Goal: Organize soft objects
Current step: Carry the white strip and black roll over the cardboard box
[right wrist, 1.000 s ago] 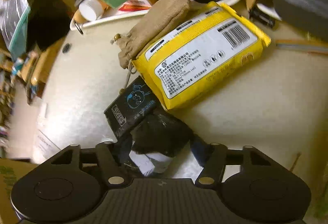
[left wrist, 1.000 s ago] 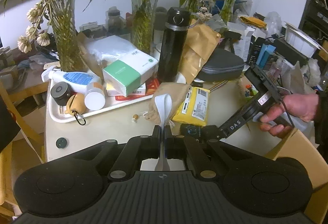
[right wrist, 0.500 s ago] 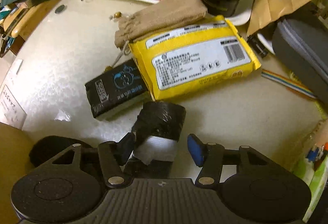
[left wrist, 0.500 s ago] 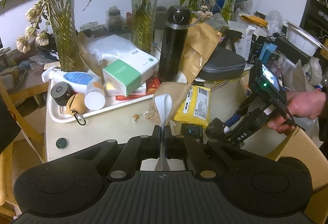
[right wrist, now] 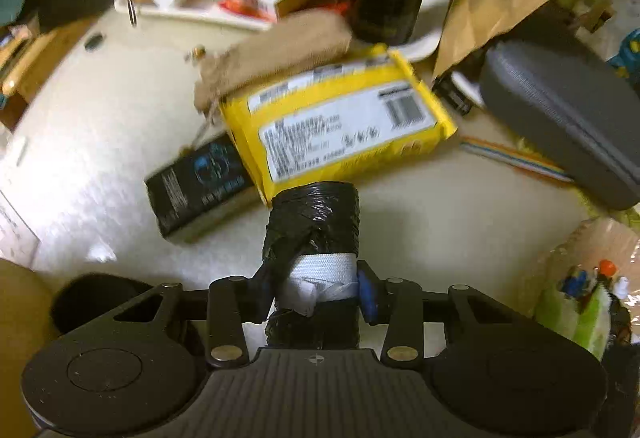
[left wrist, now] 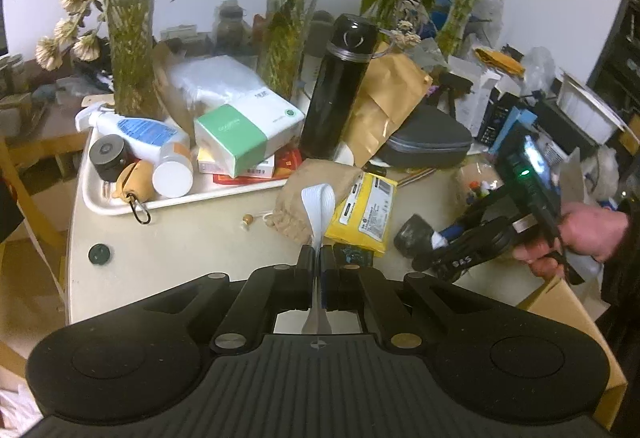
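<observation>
My right gripper (right wrist: pixel 316 286) has its jaws closing, and the blue pads press both sides of a black plastic roll (right wrist: pixel 316 222) at its white band. In the left wrist view that roll (left wrist: pixel 414 236) sticks out of the right gripper (left wrist: pixel 436 242), just above the table, with a person's hand behind it. My left gripper (left wrist: pixel 318 258) is shut on a thin white strap (left wrist: pixel 318 205) that loops up in front of it. A yellow packet (right wrist: pixel 340 121), a tan drawstring pouch (right wrist: pixel 276 53) and a small black packet (right wrist: pixel 200 185) lie together on the table.
A white tray (left wrist: pixel 120 205) with bottles and a green-and-white tissue box (left wrist: pixel 248 133) sits at the left. A black flask (left wrist: pixel 338 89), a brown paper bag (left wrist: pixel 384 109) and a grey case (right wrist: pixel 560 117) stand behind. A cardboard box (left wrist: pixel 568 302) is at the right edge.
The right gripper turned, closed its jaws on the black roll and rose a little with it. The left gripper and its white strap stayed put.
</observation>
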Available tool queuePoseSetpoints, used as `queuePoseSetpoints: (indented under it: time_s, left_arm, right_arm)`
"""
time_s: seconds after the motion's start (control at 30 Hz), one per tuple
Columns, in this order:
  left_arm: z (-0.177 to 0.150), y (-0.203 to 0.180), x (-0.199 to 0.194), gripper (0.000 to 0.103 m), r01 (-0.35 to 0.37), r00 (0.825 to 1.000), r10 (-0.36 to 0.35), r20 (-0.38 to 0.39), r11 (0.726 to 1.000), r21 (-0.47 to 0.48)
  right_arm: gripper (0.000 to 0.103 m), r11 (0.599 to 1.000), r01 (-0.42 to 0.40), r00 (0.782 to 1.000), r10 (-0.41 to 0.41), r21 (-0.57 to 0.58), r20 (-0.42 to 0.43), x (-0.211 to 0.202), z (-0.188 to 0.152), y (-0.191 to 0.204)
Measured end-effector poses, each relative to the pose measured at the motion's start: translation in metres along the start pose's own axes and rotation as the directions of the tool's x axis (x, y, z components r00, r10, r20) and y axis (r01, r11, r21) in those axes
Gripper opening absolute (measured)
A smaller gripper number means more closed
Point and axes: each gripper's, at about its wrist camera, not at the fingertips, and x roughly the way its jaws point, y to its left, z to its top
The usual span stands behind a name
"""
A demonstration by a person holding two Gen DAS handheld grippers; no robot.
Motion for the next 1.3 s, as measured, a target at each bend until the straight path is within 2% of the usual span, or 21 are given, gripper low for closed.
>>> queuePoseSetpoints:
  time_s: [0.17, 0.33, 0.7, 0.87, 1.07, 1.3]
  left_arm:
    - [-0.002, -0.008, -0.012, 0.004, -0.025, 1.0, 0.025, -0.004, 0.999, -0.033]
    - [-0.006, -0.017, -0.026, 0.004, -0.066, 0.998, 0.065, -0.023, 0.997, -0.032]
    - [-0.011, -0.039, -0.073, 0.004, -0.118, 0.993, 0.117, -0.017, 0.993, -0.02]
    - [-0.016, -0.045, -0.094, 0.004, -0.128, 0.991, 0.127, -0.028, 0.99, -0.049]
    - [-0.026, -0.05, -0.11, 0.004, -0.108, 0.993, 0.102, -0.063, 0.99, -0.091]
    - [-0.043, -0.055, -0.114, 0.004, -0.078, 0.991, 0.061, -0.119, 0.985, -0.151]
  right_arm:
    - [0.044, 0.999, 0.01, 0.994, -0.015, 0.043, 0.111, -0.041, -0.003, -0.003]
    - [0.044, 0.996, 0.012, 0.975, -0.031, 0.089, 0.222, -0.082, -0.012, 0.004]
    - [0.044, 0.998, -0.012, 0.93, -0.012, 0.061, 0.368, -0.169, -0.04, 0.03]
    - [0.044, 0.999, -0.042, 0.916, 0.026, 0.032, 0.401, -0.199, -0.054, 0.049]
    - [0.044, 0.997, -0.08, 0.902, 0.073, 0.0, 0.426, -0.229, -0.075, 0.068]
    - [0.044, 0.984, -0.177, 0.895, 0.166, -0.011, 0.413, -0.243, -0.097, 0.084]
